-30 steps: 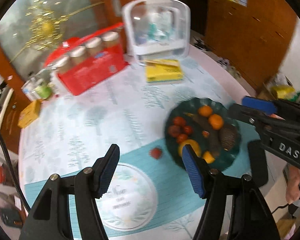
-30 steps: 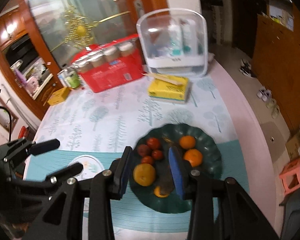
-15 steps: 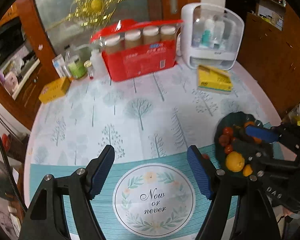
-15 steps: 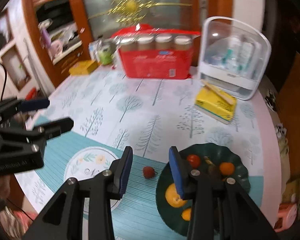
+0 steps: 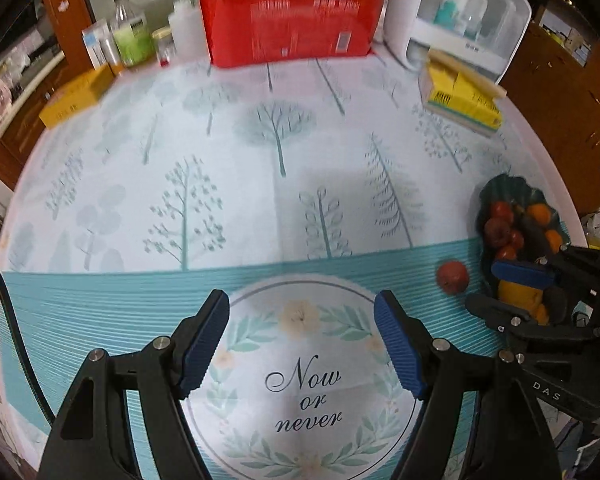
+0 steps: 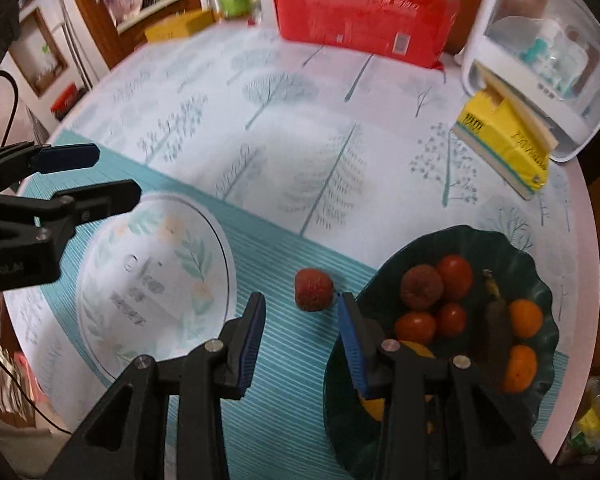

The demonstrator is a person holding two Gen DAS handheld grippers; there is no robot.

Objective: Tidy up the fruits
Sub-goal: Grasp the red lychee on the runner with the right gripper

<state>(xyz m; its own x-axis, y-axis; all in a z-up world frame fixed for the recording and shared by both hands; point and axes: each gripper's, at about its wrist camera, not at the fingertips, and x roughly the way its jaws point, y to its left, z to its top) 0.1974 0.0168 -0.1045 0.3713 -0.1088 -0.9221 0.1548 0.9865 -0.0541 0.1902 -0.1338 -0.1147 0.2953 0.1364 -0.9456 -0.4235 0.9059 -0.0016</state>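
One red lychee-like fruit (image 6: 314, 290) lies loose on the worktop (image 6: 284, 128), just beside the rim of the dark green plate (image 6: 496, 248) that holds the other fruit. The right gripper (image 6: 302, 338) hovers with its jaws spread and empty, the fruit just ahead of the gap and slightly toward the right finger; it is clearly the nearer one. The left gripper (image 5: 302, 338), also open and empty, sits over the round printed mat (image 5: 300, 380), the fruit well off to its right.

The right gripper (image 6: 300, 332) hides part of the plate's (image 6: 512, 248) yellow fruit (image 6: 414, 350).
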